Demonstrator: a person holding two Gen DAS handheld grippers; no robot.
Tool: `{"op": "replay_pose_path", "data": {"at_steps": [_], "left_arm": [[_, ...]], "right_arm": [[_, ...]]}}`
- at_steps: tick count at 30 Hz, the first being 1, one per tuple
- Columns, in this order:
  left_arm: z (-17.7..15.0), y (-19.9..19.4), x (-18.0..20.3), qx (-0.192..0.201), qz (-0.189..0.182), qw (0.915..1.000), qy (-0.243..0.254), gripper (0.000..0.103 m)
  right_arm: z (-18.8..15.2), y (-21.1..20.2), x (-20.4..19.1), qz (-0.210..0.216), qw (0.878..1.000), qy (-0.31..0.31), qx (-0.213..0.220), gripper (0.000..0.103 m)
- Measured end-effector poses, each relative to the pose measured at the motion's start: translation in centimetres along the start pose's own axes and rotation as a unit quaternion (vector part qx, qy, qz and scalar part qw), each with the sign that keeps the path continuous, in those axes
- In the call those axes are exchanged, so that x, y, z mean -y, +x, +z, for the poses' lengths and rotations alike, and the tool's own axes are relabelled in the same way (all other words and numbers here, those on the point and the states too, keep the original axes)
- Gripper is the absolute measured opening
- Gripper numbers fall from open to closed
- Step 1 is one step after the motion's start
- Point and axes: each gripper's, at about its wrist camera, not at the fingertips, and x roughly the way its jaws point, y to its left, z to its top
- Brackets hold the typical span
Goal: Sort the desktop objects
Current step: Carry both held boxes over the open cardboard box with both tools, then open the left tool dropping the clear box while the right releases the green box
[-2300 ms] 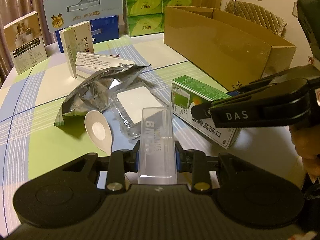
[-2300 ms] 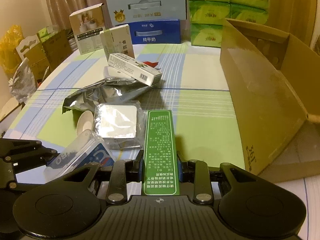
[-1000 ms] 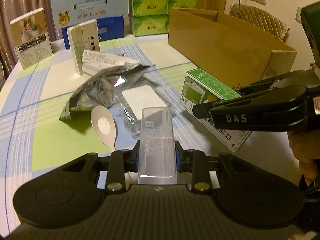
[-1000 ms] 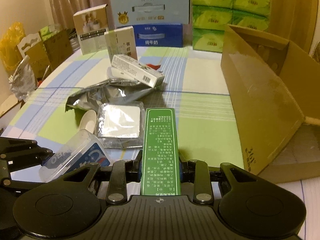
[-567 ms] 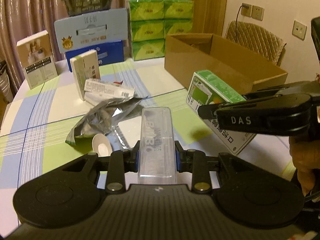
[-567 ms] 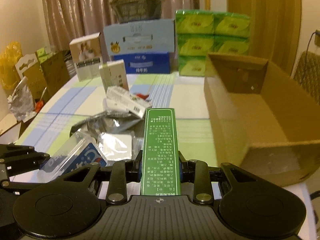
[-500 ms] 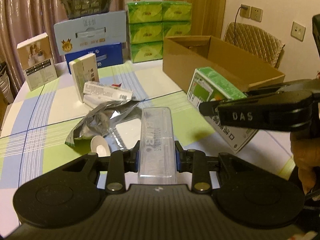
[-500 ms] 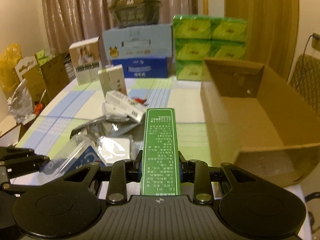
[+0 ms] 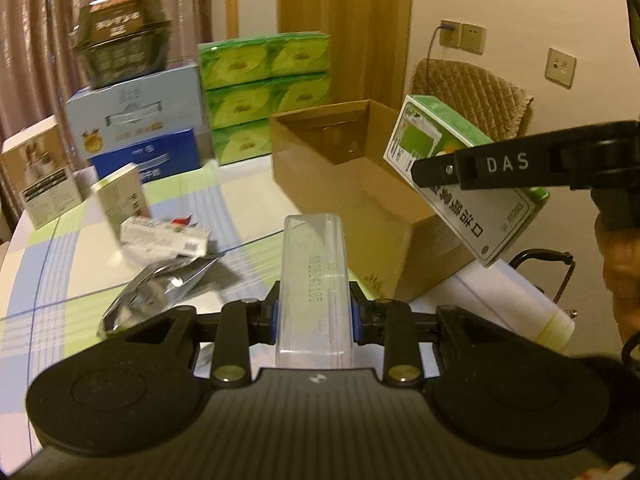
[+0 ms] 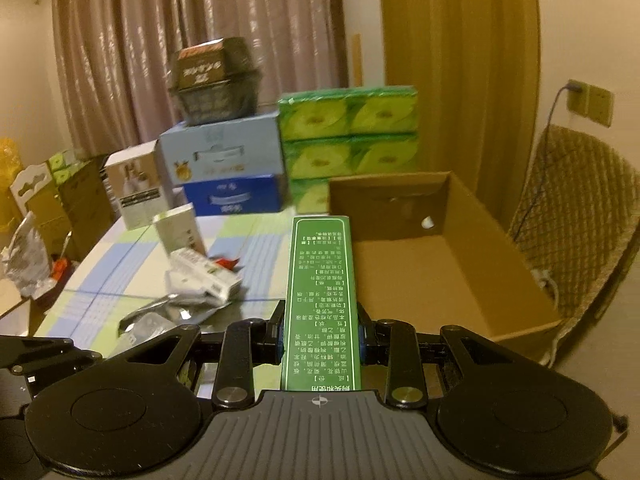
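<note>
My left gripper is shut on a clear plastic case, held in the air above the table. My right gripper is shut on a green and white box; the same box shows at the right of the left wrist view, up beside the open cardboard box. That cardboard box lies ahead and to the right of the right gripper, with its inside bare. On the table remain a silver foil bag, a flat white carton and an upright white box.
Stacked green tissue packs, blue cartons with a dark basket on top and a white box line the table's far side. A woven chair stands right of the cardboard box. Bags and boxes sit left of the table.
Both grippers have risen with their loads and tilted up. The table items have dropped lower in view, the spoon is out of sight, and the inside of the cardboard box now shows.
</note>
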Motion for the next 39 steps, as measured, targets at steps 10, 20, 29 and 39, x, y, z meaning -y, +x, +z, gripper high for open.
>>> {"op": "replay_pose_path", "data": {"at_steps": [10, 20, 29, 39], "left_arm": [[5.6, 4.1, 3.6, 0.012, -0.024, 0.9995, 0.018, 0.026], [11.0, 11.4, 6.2, 0.01, -0.046, 0.9986, 0.026, 0.026], [10.8, 16.8, 6.9, -0.016, -0.052, 0.9977, 0.04, 0.026], [10.3, 19.6, 6.8, -0.04, -0.046, 0.9968, 0.052, 0.034]], "right_arm": [[2.4, 1.5, 7.9, -0.05, 0.999, 0.002, 0.001, 0.028], [2.9, 6.0, 13.3, -0.054, 0.998, 0.01, -0.019, 0.028], [2.7, 9.0, 14.5, -0.043, 0.999, 0.014, -0.03, 0.028], [3.1, 11.2, 14.8, -0.035, 0.999, 0.011, -0.039, 0.028]]}}
